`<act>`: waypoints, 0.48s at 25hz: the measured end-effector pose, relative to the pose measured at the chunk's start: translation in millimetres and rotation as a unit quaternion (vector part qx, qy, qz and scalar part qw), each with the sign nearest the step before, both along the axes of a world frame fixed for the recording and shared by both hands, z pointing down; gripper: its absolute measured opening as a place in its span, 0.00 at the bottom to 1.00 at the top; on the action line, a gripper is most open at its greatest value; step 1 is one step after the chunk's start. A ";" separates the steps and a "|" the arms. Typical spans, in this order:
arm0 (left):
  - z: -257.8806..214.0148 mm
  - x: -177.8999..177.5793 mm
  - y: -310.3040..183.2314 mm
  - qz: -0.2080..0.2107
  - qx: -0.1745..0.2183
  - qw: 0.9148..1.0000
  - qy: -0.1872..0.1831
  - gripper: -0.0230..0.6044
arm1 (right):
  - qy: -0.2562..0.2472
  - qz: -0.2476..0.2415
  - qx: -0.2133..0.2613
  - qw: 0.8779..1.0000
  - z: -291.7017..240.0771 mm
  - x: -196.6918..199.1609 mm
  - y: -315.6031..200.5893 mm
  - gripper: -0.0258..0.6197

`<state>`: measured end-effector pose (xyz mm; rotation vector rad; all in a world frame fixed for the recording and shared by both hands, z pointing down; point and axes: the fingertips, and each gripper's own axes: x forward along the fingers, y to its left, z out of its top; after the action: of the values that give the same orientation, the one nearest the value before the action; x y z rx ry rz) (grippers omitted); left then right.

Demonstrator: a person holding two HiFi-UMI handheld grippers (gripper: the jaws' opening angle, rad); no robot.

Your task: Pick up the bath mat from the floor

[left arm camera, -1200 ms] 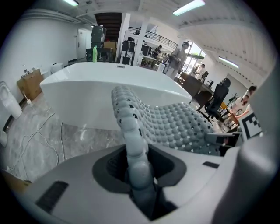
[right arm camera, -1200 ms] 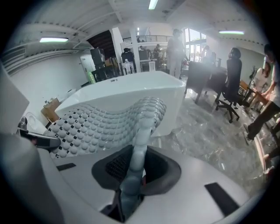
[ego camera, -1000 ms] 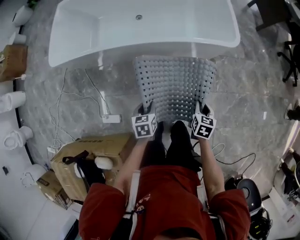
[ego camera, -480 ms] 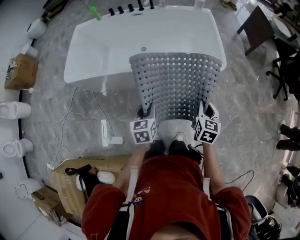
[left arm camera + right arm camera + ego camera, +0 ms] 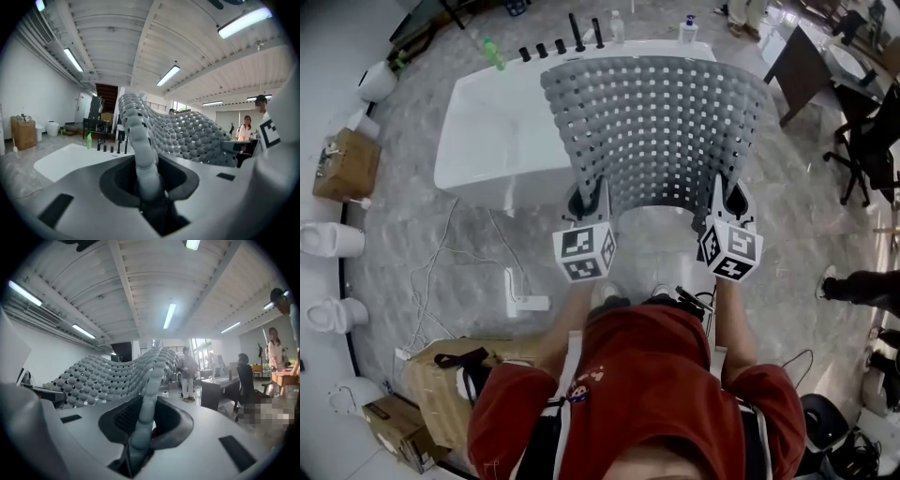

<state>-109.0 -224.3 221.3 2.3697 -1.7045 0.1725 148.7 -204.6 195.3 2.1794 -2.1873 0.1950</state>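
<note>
The grey perforated bath mat (image 5: 656,131) is off the floor and stretched out in front of me, covering part of the white bathtub (image 5: 497,131). My left gripper (image 5: 586,202) is shut on the mat's near left corner, and my right gripper (image 5: 727,199) is shut on its near right corner. In the left gripper view the knobbly mat edge (image 5: 140,140) runs down into the pinched left gripper (image 5: 149,185). In the right gripper view the mat edge (image 5: 150,385) is likewise pinched in the right gripper (image 5: 140,432), and the sheet (image 5: 103,373) sags to the left.
Cardboard boxes (image 5: 441,384) stand at the lower left, with loose cables (image 5: 478,253) and a white power strip (image 5: 528,303) on the marble floor. Toilets (image 5: 328,239) line the left wall. Bottles (image 5: 492,49) stand on the tub rim. Chairs and a desk (image 5: 853,112) are at the right.
Both grippers have risen with the mat. It hung low near the floor before and now spreads higher, across the tub. The head view has tilted further forward.
</note>
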 end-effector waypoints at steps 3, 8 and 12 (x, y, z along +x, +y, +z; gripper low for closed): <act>-44.9 17.8 -7.0 0.002 0.053 0.999 0.002 0.21 | 0.013 0.008 0.053 0.998 -46.3 17.3 -3.2 0.16; -96.5 19.0 -2.4 0.000 0.151 0.989 -0.005 0.21 | 0.032 0.022 0.141 0.989 -92.9 18.5 6.3 0.16; -116.7 6.8 9.3 -0.006 0.198 0.980 -0.007 0.21 | 0.034 0.026 0.175 0.984 -107.5 9.1 16.1 0.16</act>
<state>-102.2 -215.0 104.6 2.6321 -1.9092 -0.1699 157.8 -188.5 87.7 2.3713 -2.2731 -0.2804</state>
